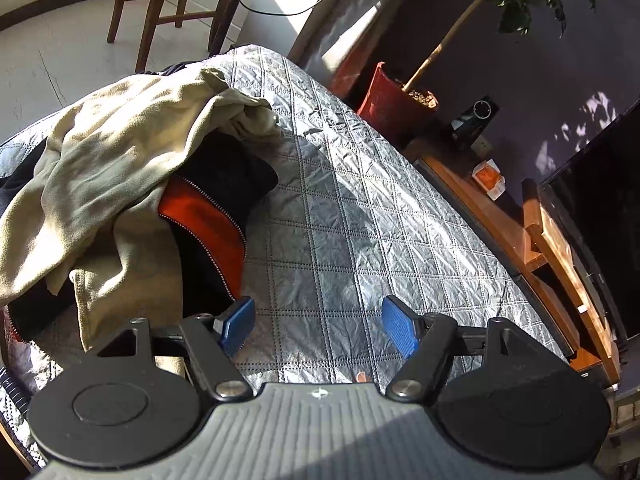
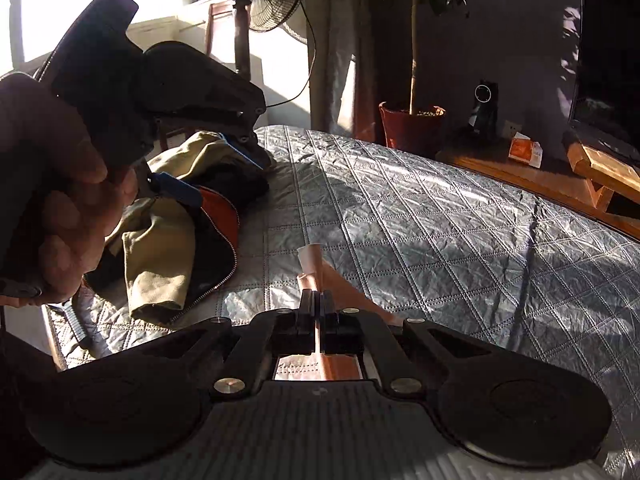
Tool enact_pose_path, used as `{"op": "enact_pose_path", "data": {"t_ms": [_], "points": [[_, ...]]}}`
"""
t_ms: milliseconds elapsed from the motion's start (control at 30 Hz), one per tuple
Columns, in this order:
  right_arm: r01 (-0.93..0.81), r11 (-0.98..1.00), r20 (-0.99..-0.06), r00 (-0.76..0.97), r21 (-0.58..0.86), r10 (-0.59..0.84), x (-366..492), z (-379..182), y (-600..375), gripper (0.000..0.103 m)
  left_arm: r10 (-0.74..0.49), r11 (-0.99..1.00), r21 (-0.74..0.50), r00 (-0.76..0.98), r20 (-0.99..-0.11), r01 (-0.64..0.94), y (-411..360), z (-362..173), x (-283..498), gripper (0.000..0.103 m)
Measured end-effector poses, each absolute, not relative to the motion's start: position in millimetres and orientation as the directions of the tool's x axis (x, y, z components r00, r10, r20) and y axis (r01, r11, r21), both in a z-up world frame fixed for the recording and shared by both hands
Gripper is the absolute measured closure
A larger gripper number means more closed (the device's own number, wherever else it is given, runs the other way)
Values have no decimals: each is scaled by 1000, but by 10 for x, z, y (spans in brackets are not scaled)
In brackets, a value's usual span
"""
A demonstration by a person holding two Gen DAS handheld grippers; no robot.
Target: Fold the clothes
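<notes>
1. Nearest in the right wrist view, the right claw (image 2: 318, 300) is clamped together on a thin pinkish-tan piece of fabric (image 2: 312, 260). A strip of it stands up between the fingers, and more trails down onto the surface below. Keep that pinch firm, so the edge does not slip while it is carried.
2. The left claw (image 1: 318, 326) hangs with its blue pads (image 1: 400, 330) wide apart, holding nothing, just above the quilted silver cover (image 1: 360, 220). It looks free to take a second corner of the held garment; I would pinch it level with the right one, so the cloth spreads flat.
3. Farther off on the cover, to the left, lies the unfolded heap: a beige fleece (image 1: 100, 160) draped over a dark jacket with orange lining (image 1: 208, 220). Lay the held piece on the bare quilt, well apart from the heap.
4. Beyond stand a potted plant (image 1: 396, 100) and a wooden chair (image 1: 160, 0).
</notes>
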State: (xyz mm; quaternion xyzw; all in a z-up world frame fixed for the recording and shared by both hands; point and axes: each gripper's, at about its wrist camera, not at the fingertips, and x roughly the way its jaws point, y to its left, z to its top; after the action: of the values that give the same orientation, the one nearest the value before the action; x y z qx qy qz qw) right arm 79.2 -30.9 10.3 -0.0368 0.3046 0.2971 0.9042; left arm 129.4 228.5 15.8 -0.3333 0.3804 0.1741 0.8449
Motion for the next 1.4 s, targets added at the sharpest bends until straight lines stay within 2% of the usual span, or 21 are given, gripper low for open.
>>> {"op": "enact_pose_path", "data": {"t_ms": [167, 300, 433, 533, 567, 733, 867, 1000, 1067, 1100, 1133, 1167, 1200, 1267, 1333, 1400], "points": [[-297, 912, -474, 783, 284, 402, 530, 278, -1361, 101, 7, 762, -413, 644, -765, -499, 2029, 125, 1362, 36], [-91, 911, -534, 785, 403, 315, 377, -37, -1920, 101, -15, 795, -395, 635, -772, -460, 1801, 91, 1408, 36], [57, 849, -607, 725, 525, 326, 312, -480, -2101, 101, -54, 838, -370, 614, -787, -401, 1514, 19, 1462, 36], [16, 861, -658, 652, 508, 376, 243, -607, -1960, 100, -92, 873, -350, 591, -801, -339, 1273, -50, 1497, 36], [-10, 874, -669, 638, 486, 380, 208, -600, -1913, 96, -101, 881, -346, 586, -804, -322, 1206, -63, 1505, 36], [-93, 917, -631, 698, 389, 338, 270, -280, -1927, 91, -121, 893, -345, 584, -802, -288, 1050, -63, 1523, 36], [-178, 923, -608, 707, 341, 361, 689, -133, -1896, 80, -121, 903, -330, 573, -811, -276, 946, -103, 1519, 35], [-255, 903, -645, 634, 345, 426, 1181, -267, -1786, 71, -132, 927, -294, 533, -836, -232, 739, -238, 1462, 35], [-271, 879, -696, 538, 392, 476, 1391, -471, -1763, 63, -132, 946, -263, 517, -846, -190, 600, -298, 1411, 35], [-258, 874, -711, 509, 411, 485, 1462, -580, -1774, 63, -130, 956, -243, 510, -850, -162, 514, -328, 1374, 35], [-232, 874, -717, 502, 427, 484, 1497, -673, -1817, 65, -130, 965, -226, 502, -855, -136, 433, -361, 1338, 35], [-197, 876, -717, 510, 441, 476, 1507, -756, -1883, 72, -130, 971, -209, 490, -862, -111, 358, -397, 1306, 35], [-133, 856, -703, 516, 499, 490, 1507, -852, -1994, 85, -129, 977, -195, 478, -869, -90, 295, -432, 1280, 35], [21, 754, -647, 529, 657, 549, 1479, -1064, -2258, 103, -124, 985, -164, 454, -882, -48, 167, -516, 1222, 35], [88, 673, -606, 532, 734, 591, 1442, -1189, -2385, 103, -118, 991, -132, 429, -896, -4, 36, -605, 1162, 35], [46, 723, -636, 516, 689, 574, 1461, -1108, -2323, 103, -104, 994, -105, 433, -896, 22, -49, -644, 1099, 34]]}}
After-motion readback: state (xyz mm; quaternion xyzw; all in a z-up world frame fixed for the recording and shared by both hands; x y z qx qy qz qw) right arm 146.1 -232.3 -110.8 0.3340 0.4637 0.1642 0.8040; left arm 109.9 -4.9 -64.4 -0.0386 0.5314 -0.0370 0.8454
